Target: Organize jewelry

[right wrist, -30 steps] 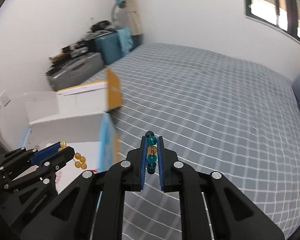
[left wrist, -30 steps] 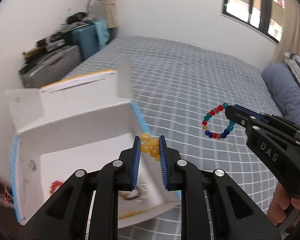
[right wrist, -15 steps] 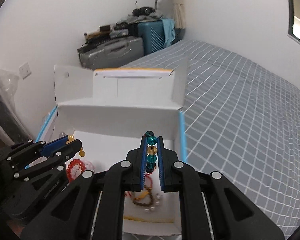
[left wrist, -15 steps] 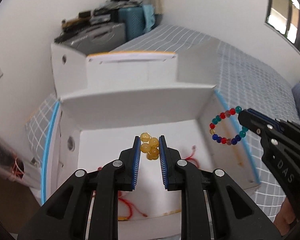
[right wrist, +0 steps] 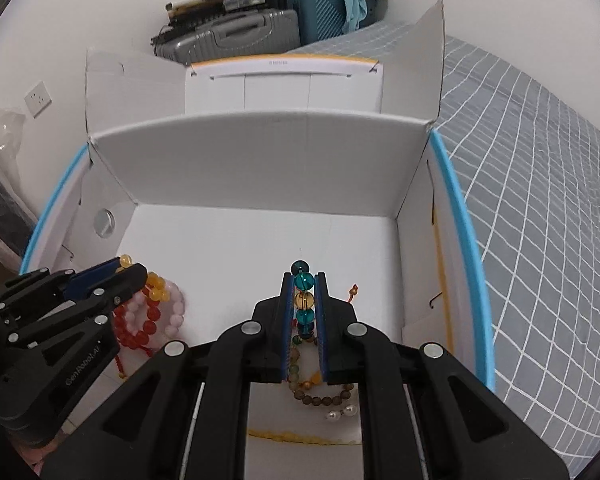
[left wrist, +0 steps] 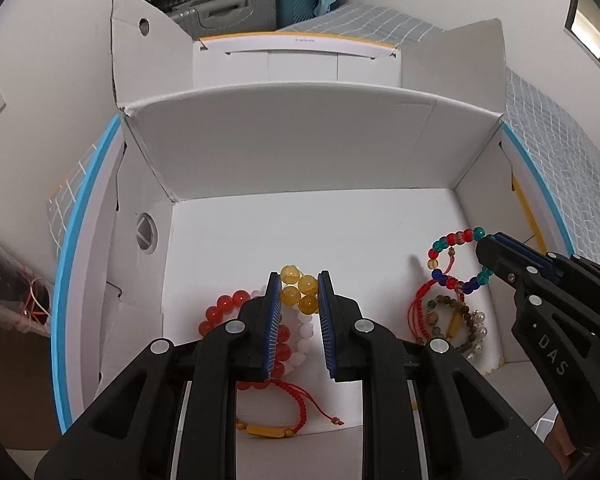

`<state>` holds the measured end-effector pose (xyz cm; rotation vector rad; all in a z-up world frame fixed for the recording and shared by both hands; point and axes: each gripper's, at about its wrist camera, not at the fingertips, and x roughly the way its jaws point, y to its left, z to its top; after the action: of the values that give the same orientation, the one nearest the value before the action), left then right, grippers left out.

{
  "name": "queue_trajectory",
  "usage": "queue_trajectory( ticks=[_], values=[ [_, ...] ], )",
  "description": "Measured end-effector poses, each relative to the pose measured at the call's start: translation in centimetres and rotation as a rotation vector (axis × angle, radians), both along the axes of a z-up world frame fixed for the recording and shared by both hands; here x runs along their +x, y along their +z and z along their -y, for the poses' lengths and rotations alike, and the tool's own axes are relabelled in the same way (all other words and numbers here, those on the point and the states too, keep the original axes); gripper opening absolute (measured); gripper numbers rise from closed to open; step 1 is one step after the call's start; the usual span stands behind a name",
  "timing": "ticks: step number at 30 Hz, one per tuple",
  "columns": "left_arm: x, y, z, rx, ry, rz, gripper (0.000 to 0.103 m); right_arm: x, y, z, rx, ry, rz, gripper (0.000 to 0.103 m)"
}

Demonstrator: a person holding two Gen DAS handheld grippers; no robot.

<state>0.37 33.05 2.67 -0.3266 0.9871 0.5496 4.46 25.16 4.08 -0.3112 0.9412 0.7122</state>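
The yellow bead bracelet [left wrist: 299, 289] is pinched between the nearly closed jaws of the left gripper [left wrist: 298, 300] above the left side of the open white box [left wrist: 300, 148], over the red and pink bracelets [left wrist: 236, 312], apparently so it can be dropped among them. The multicoloured bracelet [left wrist: 458, 262] is clamped edge-on in the narrowly closed right gripper [right wrist: 304, 308] and hung over the box's right side, above the brown bead bracelet [right wrist: 320, 398]

Right gripper [right wrist: 305, 300] clamped on a multicoloured bead bracelet [right wrist: 302, 280], poised over the floor of an open white box [right wrist: 260, 160]. Left gripper [right wrist: 130, 270] low at the left, pinching a yellow bead bracelet [right wrist: 156, 284] above red beads [right wrist: 140, 326] and pink beads [right wrist: 176, 304]. Brown bead bracelet [right wrist: 320, 398] with pearls [right wrist: 340, 412] lying on the box floor beneath the right gripper.
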Motion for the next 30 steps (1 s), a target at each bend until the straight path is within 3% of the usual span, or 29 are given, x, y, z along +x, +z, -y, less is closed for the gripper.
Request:
queue_trajectory(
  ticks=[4,6,8,9,11,15,20,25,30],
  values=[
    [-0.2,0.1,-0.2,0.005,0.005,0.0,0.02,0.1,-0.1,0.0,-0.01,-0.007,0.008,0.012],
    [-0.5,0.3,-0.2,0.011,0.012,0.007,0.02,0.1,0.2,0.3,0.002,-0.011,0.006,0.021],
    [-0.7,0.7,0.0,0.012,0.014,0.016,0.021,-0.2,0.8,0.7,0.022,-0.012,0.024,0.042],
    [-1.0,1.2,0.1,0.013,0.013,0.029,0.022,-0.4,1.4,1.0,0.035,-0.012,0.038,0.046],
    [-1.7,2.2,0.5,0.033,0.012,0.052,0.042,-0.9,2.5,1.7,0.056,-0.02,0.073,0.061],
    [-3.5,4.0,1.5,0.088,0.016,0.1,0.06,-2.1,4.5,3.7,0.109,-0.034,0.134,0.085],
    [-5.9,5.3,2.7,0.107,0.028,0.156,0.084,-3.7,5.6,5.8,0.146,-0.037,0.169,0.094],
    [-8.6,5.9,3.9,0.132,0.048,0.211,0.097,-5.8,5.5,8.2,0.172,-0.061,0.204,0.095],
    [-10.6,5.1,5.0,0.132,0.062,0.211,0.097,-7.8,4.5,9.8,0.158,-0.083,0.228,0.095]
  ],
)
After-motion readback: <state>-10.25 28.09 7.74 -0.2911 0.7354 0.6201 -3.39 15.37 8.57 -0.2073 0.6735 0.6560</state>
